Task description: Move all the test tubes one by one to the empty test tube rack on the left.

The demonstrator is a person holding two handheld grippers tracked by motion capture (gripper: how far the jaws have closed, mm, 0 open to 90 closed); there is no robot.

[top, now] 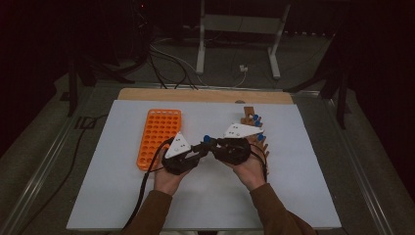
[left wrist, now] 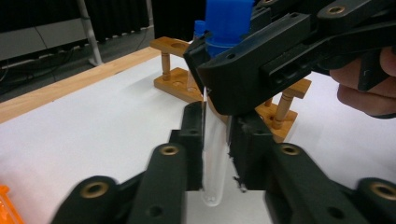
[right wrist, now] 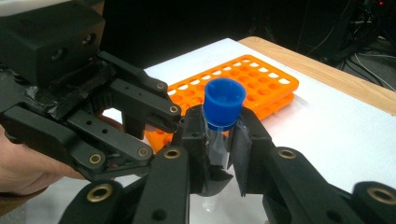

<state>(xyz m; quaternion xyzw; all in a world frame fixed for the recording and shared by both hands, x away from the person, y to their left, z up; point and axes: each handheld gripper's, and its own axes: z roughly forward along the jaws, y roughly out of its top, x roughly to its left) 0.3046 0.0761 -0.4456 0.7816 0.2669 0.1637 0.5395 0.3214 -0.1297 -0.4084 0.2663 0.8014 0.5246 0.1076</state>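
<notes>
A clear test tube (left wrist: 215, 158) with a blue cap (right wrist: 224, 100) stands upright over the white mat, held between both grippers. My left gripper (left wrist: 215, 140) is shut on the tube's glass lower body. My right gripper (right wrist: 217, 144) is shut on the tube just under the cap, above the left gripper's grip. In the high view the two grippers meet tip to tip at mid-table, left gripper (top: 203, 148) and right gripper (top: 212, 144), with the blue cap (top: 207, 138) showing between them. The tube's rounded bottom hangs free below the left jaws.
An orange tube rack (top: 159, 137) with several empty holes lies left of the hands. A wooden rack (top: 250, 120) holding blue-capped tubes stands behind the right hand. The white mat (top: 122, 196) covers the table; a wooden edge (top: 205, 95) runs along the back.
</notes>
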